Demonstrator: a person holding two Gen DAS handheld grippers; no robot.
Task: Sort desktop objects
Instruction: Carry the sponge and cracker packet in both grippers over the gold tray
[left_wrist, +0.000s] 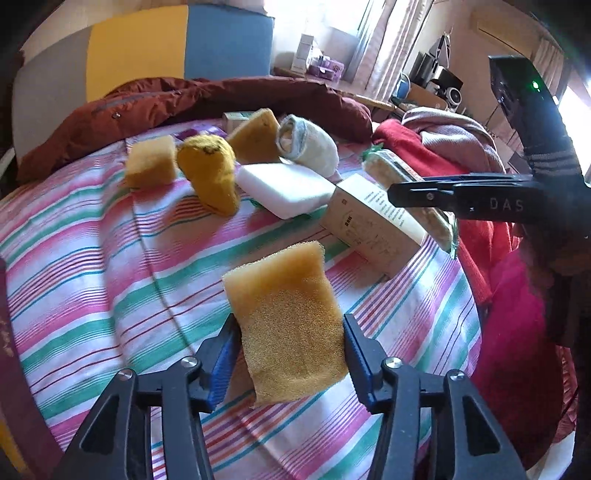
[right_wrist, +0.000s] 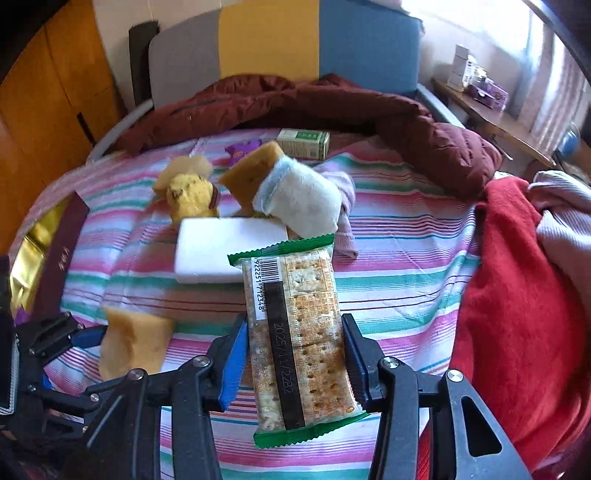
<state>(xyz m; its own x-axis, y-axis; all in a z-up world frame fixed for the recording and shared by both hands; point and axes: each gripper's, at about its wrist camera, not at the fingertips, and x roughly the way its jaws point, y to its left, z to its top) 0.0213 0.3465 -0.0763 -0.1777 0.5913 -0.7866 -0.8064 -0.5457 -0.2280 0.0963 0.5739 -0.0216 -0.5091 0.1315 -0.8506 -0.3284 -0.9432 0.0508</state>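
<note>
A yellow sponge (left_wrist: 288, 317) stands tilted between the blue pads of my left gripper (left_wrist: 291, 326), which press on its two sides just above the striped bedsheet (left_wrist: 110, 258). The right wrist view shows the same sponge (right_wrist: 133, 343) at lower left, with the left gripper (right_wrist: 86, 338) behind it. My right gripper (right_wrist: 294, 321) is shut on a green-edged cracker packet (right_wrist: 299, 332), held lengthwise above the sheet. Seen from the left wrist, the right gripper (left_wrist: 399, 194) comes in from the right with the cracker packet (left_wrist: 384, 166) in its jaws.
On the sheet lie two more yellow sponges (left_wrist: 151, 160), a yellow sock (left_wrist: 210, 173), a rolled white sock (left_wrist: 310, 147), a white block (left_wrist: 284, 190) and a cardboard box (left_wrist: 369, 229). A green carton (right_wrist: 303, 143) and maroon jacket (right_wrist: 332, 107) lie behind, red blanket (right_wrist: 517, 295) right.
</note>
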